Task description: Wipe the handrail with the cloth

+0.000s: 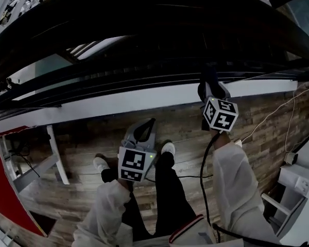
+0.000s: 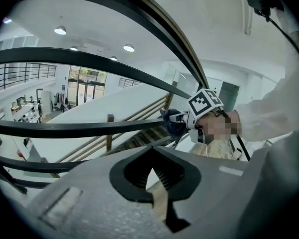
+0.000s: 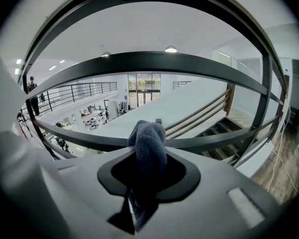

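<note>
Between right tongs (image 3: 147, 176), cloth (image 3: 149, 141); handrail bars (image 3: 139, 62) block stairs (image 3: 224, 129) beyond.

The cloth (image 3: 148, 143) pinched in the right gripper (image 3: 147, 176) was dark grey-blue towelling, soft and fuzzy. The handrail (image 3: 70, 136) just ahead of it looked like dark painted metal, smooth with a dull sheen. Both gripper bodies were grey plastic, matt and finely grained, and the left gripper (image 2: 152, 176) had ribbed black pads inside. Below the grippers, the floor (image 1: 82, 138) was wood-look planking, matt and streaky. The sleeves (image 1: 232, 174) were thin white fabric, slightly crinkled.
</note>
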Demonstrator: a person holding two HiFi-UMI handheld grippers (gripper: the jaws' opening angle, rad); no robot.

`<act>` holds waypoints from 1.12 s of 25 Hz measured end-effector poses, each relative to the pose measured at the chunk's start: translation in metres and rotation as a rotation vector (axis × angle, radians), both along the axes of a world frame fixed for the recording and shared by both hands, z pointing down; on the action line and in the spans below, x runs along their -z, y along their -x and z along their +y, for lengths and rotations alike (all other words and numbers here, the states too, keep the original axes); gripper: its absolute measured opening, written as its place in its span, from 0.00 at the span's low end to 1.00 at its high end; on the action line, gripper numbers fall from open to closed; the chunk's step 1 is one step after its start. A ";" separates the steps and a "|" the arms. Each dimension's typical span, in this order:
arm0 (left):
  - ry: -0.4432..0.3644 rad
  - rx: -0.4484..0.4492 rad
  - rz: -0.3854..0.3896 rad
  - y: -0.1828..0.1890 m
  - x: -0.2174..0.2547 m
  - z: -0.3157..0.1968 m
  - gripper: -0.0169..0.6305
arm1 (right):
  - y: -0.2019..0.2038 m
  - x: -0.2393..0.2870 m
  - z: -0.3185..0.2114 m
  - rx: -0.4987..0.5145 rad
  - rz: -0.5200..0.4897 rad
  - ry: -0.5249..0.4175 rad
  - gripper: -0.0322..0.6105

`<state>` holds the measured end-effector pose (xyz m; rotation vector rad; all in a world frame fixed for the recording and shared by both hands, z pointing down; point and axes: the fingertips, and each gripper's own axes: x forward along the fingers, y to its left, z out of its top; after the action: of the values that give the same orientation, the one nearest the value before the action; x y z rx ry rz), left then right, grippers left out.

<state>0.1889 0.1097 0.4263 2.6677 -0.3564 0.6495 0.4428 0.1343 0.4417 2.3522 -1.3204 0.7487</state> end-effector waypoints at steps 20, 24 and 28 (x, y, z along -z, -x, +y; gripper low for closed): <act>-0.015 0.497 -0.081 0.386 -0.030 -0.201 0.03 | 0.509 -0.065 -0.271 0.486 -0.217 0.011 0.19; -0.010 0.556 -0.084 0.440 -0.041 -0.227 0.03 | 0.573 -0.080 -0.309 0.539 -0.238 0.022 0.19; -0.005 0.592 -0.081 0.468 -0.044 -0.235 0.03 | 0.612 -0.089 -0.325 0.583 -0.246 0.035 0.19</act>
<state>-0.2792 -0.1249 0.4699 2.3552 -1.1104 0.5578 -0.1690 -0.1911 0.5309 1.7343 -1.9477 0.8687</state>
